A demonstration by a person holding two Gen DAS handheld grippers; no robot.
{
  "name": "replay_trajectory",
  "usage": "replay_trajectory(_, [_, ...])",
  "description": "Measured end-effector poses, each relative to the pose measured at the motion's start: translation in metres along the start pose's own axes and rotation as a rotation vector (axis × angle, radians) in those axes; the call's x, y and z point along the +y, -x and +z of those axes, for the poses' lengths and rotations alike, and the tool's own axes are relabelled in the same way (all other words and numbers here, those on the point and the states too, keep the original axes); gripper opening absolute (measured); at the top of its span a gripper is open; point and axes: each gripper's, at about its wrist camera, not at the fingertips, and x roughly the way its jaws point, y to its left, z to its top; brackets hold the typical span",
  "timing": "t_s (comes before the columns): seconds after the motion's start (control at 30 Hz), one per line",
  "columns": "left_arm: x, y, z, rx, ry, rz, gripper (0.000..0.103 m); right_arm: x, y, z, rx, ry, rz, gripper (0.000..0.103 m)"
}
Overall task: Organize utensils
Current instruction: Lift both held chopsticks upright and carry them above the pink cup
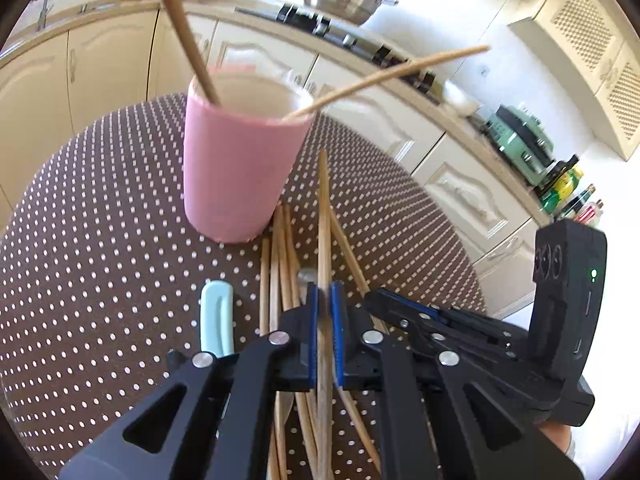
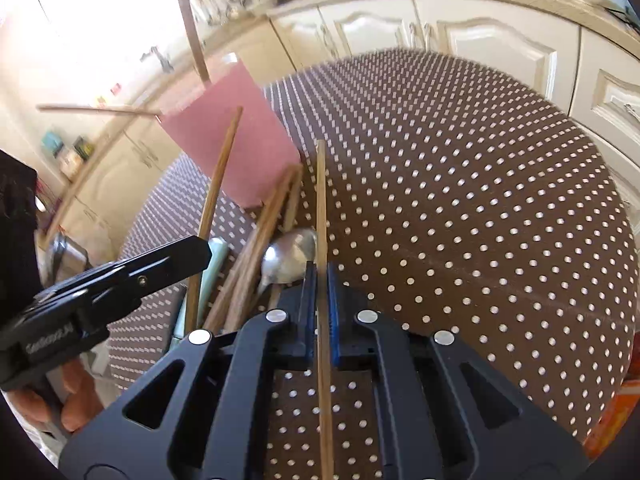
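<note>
Matt wooden chopsticks (image 1: 280, 264), glossy metal spoon (image 2: 288, 256) (mirror-bright) — dotted tablecloth (image 2: 460, 200), matt pink cup (image 1: 236, 172).

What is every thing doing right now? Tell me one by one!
Left gripper: shut on one chopstick.
Right gripper: shut on another chopstick.
Pink cup: upright on the dotted tablecloth, two sticks leaning inside.
Loose chopsticks: lying in a pile beside the cup.
Metal spoon: lying among them.
Light blue handle: lying flat.
</note>
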Motion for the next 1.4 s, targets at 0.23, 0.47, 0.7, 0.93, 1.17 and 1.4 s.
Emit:
replay_trajectory(0.23, [-0.017,0.037,0.001,-0.139,-0.038,-0.059,0.006,0.003,0.046,-0.008,-0.195,-0.030,0.090,0.006])
replay_trajectory(0.47, [-0.026,0.082,0.004,-0.324,-0.068,-0.091,0.006,0.012,0.088,-0.011,-0.356,0.002,0.142,0.006])
replay_trajectory(0.7, [-0.029,0.109,0.021,-0.469,-0.081,-0.090,0.006,0.034,0.121,-0.001,-0.476,0.078,0.151,0.006])
replay_trajectory(0.93, [-0.032,0.128,0.045,-0.654,-0.064,-0.040,0.006,0.062,0.134,0.023,-0.573,0.140,0.180,0.006])
replay_trajectory(1.17, [-0.040,0.141,0.064,-0.839,-0.104,0.040,0.006,0.081,0.132,0.052,-0.674,0.197,0.171,0.006])
replay_trajectory(1.4, [-0.037,0.138,0.088,-0.949,-0.126,0.121,0.007,0.090,0.123,0.082,-0.750,0.221,0.167,0.006])
